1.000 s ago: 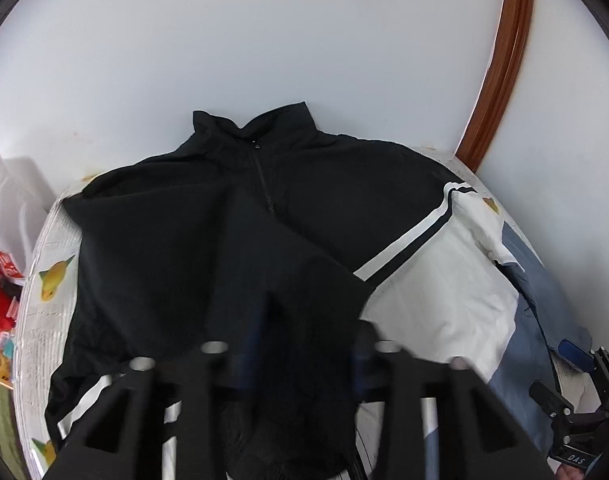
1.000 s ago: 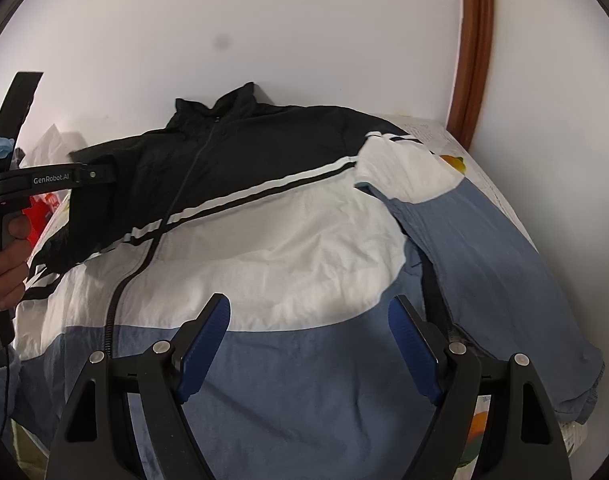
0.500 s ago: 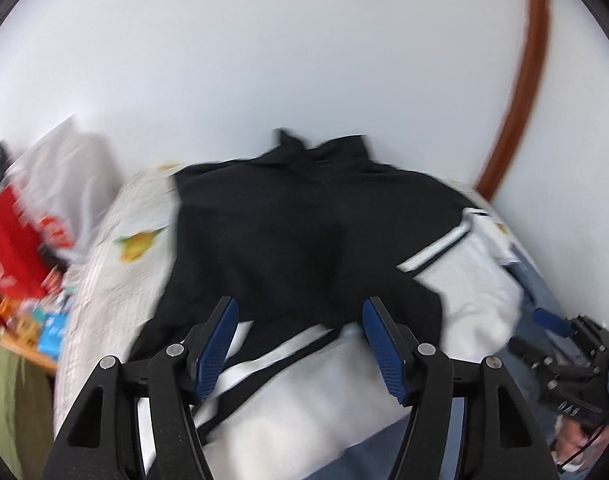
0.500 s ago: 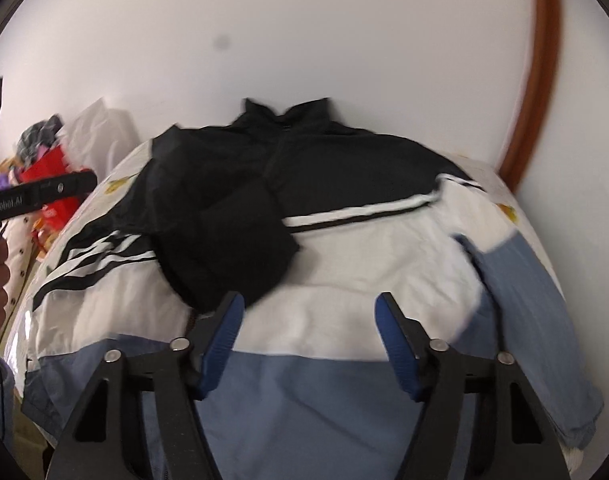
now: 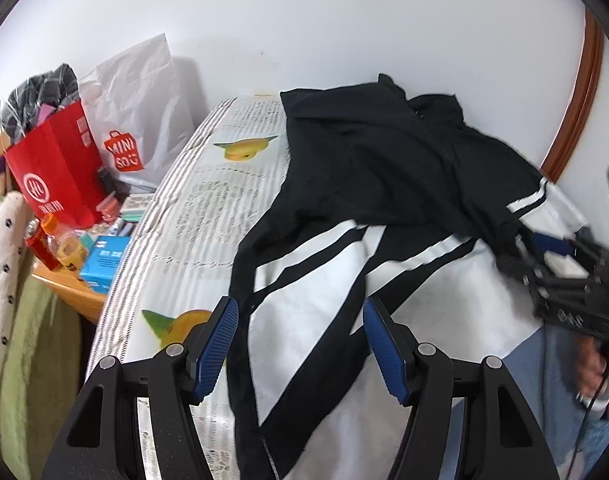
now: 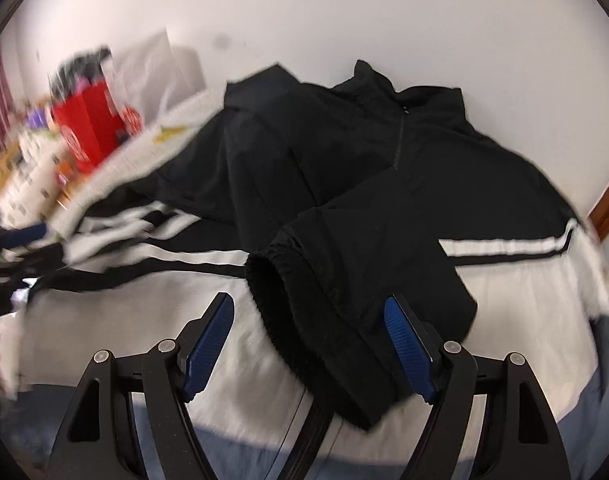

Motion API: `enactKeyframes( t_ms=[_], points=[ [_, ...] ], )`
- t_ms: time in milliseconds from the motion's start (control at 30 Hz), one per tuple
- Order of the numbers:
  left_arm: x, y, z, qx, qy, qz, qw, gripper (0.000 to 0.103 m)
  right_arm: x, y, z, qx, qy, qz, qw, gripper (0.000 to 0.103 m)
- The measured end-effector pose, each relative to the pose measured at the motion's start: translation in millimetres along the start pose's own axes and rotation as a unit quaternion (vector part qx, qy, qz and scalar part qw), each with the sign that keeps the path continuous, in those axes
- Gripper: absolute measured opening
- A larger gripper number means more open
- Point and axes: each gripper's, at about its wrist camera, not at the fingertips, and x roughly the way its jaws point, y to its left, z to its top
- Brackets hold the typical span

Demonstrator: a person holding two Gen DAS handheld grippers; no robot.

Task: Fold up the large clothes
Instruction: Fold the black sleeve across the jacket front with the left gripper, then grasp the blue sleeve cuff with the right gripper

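A black, white and blue jacket (image 5: 384, 168) lies spread on a bed with a printed sheet (image 5: 200, 216). Its left sleeve (image 6: 344, 264) is folded across the front, with the cuff (image 6: 264, 276) on the white band. My left gripper (image 5: 298, 322) hovers open over the jacket's striped left side, with nothing between its pads. My right gripper (image 6: 308, 320) hangs above the folded sleeve with its jaws opening; the cuff end lies below them and the pads do not touch it. In the left wrist view the right gripper (image 5: 560, 268) shows at the right edge, held by a hand.
A red paper bag (image 5: 56, 168) and a white shopping bag (image 5: 140, 120) stand left of the bed. Below them a wooden side table (image 5: 72, 296) carries boxes and a bottle. A white wall runs behind, with a brown wooden frame (image 5: 576, 104) at the right.
My left gripper has let go of the black sleeve, which now lies folded across the front, and has swung left. My right gripper moved left from the blue sleeve to over the cuff.
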Motion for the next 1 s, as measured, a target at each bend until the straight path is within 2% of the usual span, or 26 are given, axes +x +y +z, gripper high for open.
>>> enactKeyframes(
  t_ms=[33, 67, 100, 133, 267, 467, 533, 633, 733, 800, 867, 933, 1000],
  points=[
    [2.8, -2.1, -2.5, 0.007, 0.000, 0.006, 1.0000, 0.063, 7.8, -0.1, 0.2, -0.009, 0.003, -0.015, 1.000, 0.057],
    [5.4, -2.6, -3.9, 0.010, 0.001, 0.009, 0.9999, 0.063, 13.1, 0.9, 0.1, -0.016, 0.008, -0.025, 1.000, 0.038],
    [7.7, -3.9, -5.0, 0.012, 0.002, 0.012, 0.9999, 0.063, 17.1, 0.0, 0.2, -0.020, 0.015, -0.028, 0.999, 0.028],
    [10.1, -4.1, -6.3, 0.013, 0.002, 0.014, 0.9998, 0.063, 17.4, -4.2, 0.6, -0.018, 0.019, -0.022, 0.999, 0.011],
    [15.2, -5.6, -8.5, 0.020, 0.001, 0.027, 0.9994, 0.063, -10.8, -31.6, 6.2, 0.005, -0.012, 0.004, 1.000, 0.010],
    [23.8, -7.8, -6.9, 0.025, 0.004, 0.055, 0.9981, 0.063, -54.8, -111.8, 23.9, 0.088, -0.058, -0.037, 0.994, 0.010],
    [25.4, -6.8, -6.9, 0.019, 0.003, 0.062, 0.9979, 0.063, -60.9, -144.4, 27.0, 0.121, -0.058, -0.051, 0.990, 0.010],
    [29.6, -4.1, -7.1, 0.013, 0.006, 0.067, 0.9976, 0.063, -58.9, -180.7, 29.8, 0.137, -0.050, -0.084, 0.986, 0.010],
    [35.4, -4.1, -8.5, 0.014, 0.015, 0.077, 0.9968, 0.063, -52.6, -212.4, 25.9, 0.162, -0.042, -0.090, 0.982, 0.010],
    [39.3, -4.1, -9.5, 0.012, 0.021, 0.079, 0.9965, 0.063, -40.8, -231.8, 23.2, 0.182, -0.034, -0.095, 0.978, 0.013],
    [40.4, -5.2, -10.0, 0.015, 0.023, 0.083, 0.9961, 0.063, -28.7, -245.0, 20.1, 0.187, -0.029, -0.106, 0.976, 0.024],
    [39.7, -6.5, -9.7, 0.018, 0.023, 0.087, 0.9958, 0.063, -20.1, -254.9, 19.3, 0.179, -0.025, -0.129, 0.975, 0.030],
    [37.9, -7.9, -8.8, 0.020, 0.023, 0.088, 0.9956, 0.063, -25.8, -264.4, 20.0, 0.177, -0.029, -0.150, 0.972, 0.032]
  ],
)
